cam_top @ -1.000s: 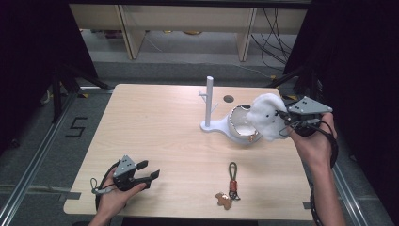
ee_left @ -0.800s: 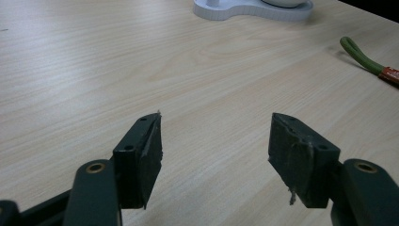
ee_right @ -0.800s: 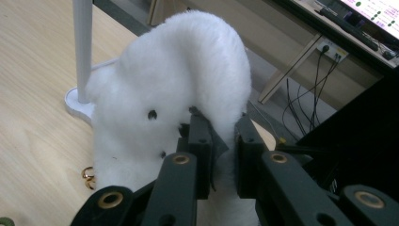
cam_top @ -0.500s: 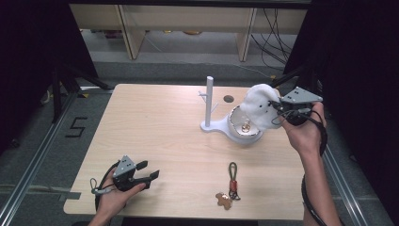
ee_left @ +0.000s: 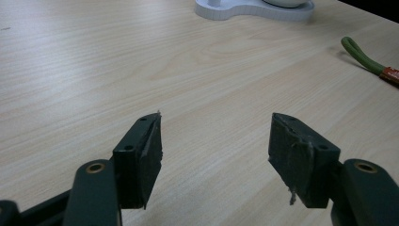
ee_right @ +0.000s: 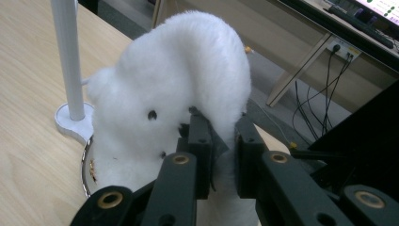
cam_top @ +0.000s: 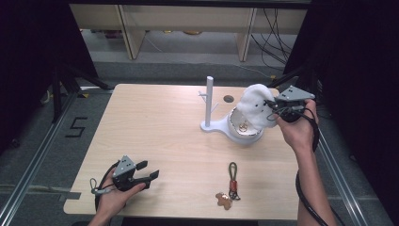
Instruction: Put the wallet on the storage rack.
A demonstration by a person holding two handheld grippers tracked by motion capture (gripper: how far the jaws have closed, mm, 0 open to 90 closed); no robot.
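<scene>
Right gripper (cam_top: pixel 272 111) is clamped narrow on a white fluffy plush (cam_top: pixel 254 109), which it holds just above the white dish (cam_top: pixel 240 133) of the jewellery stand (cam_top: pixel 209 101). The right gripper view shows the jaws pinching a fold of the fur, with the stand's pole at about ten o'clock and the dish rim at about eight o'clock below the plush. A second ago the plush hung farther out toward three o'clock, beyond the dish's edge; it has since swung in toward nine o'clock and dropped, so that it now drapes over the bowl and hides most of it. I judge the plush is being lowered into or onto the dish, with the placing nearly done but the grip not yet released. Whether the fur already touches the dish I cannot tell.

Left gripper (cam_top: pixel 141 175) rests at about seven o'clock on the desk (cam_top: pixel 155 127), jaws wide apart and holding nothing, where it was a second ago. A keychain (cam_top: pixel 232 174) with a green loop lies at about six o'clock, well apart from both grippers and unmoved.

Next would likely be a slight further descent and an opening of the right jaws, minding the thin pole beside the plush.
</scene>
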